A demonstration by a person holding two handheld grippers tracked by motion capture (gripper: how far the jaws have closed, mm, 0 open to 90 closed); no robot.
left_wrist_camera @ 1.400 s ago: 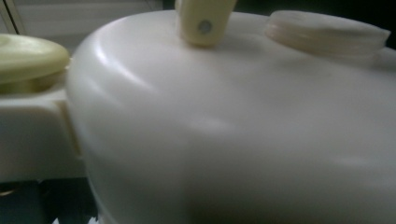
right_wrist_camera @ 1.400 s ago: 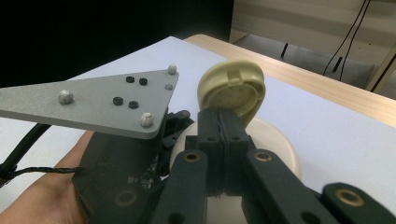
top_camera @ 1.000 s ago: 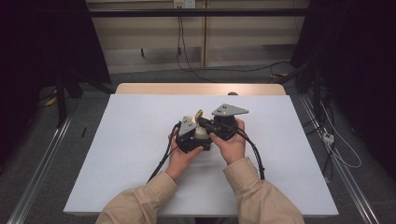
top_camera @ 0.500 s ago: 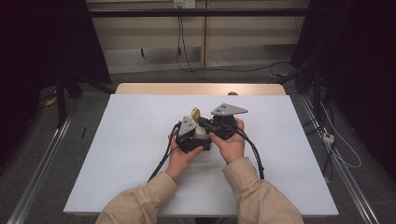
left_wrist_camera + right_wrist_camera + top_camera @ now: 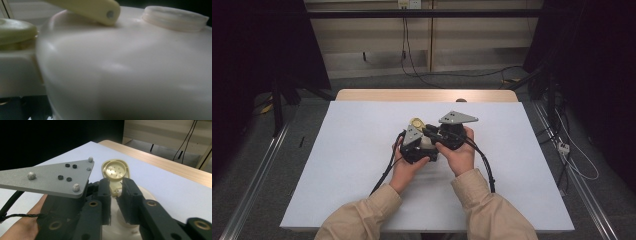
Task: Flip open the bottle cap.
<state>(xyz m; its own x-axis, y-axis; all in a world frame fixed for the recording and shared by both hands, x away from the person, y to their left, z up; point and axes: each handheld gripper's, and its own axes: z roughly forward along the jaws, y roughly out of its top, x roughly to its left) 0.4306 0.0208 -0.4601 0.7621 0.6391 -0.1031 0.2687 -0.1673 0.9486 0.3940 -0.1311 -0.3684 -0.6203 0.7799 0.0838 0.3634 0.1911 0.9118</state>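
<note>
- Cream plastic container (image 5: 428, 145) with a rounded body sits between both hands at the middle of the white table (image 5: 337, 165), well in from every edge.
- No brand, label or legible writing appears on any surface.
- Left gripper (image 5: 414, 147): held against the container; whether its jaws press on the body cannot be told. Its own view gives a blurred close-up of the container wall (image 5: 125, 75), a ridged round threaded neck (image 5: 175, 18) and a pale yellow flip lid (image 5: 15, 31).
- Right gripper (image 5: 116, 195): jaws have just been opening and stand a little apart, flanking the hinge of the pale yellow flip cap (image 5: 115, 171) without pressing it.
- Right gripper view shows the cap's underside with small studs; the high view shows the cap as a small yellow disc (image 5: 416, 122).
- Grey three-cornered plate (image 5: 50, 178) on the left gripper appears beside the cap.
</note>
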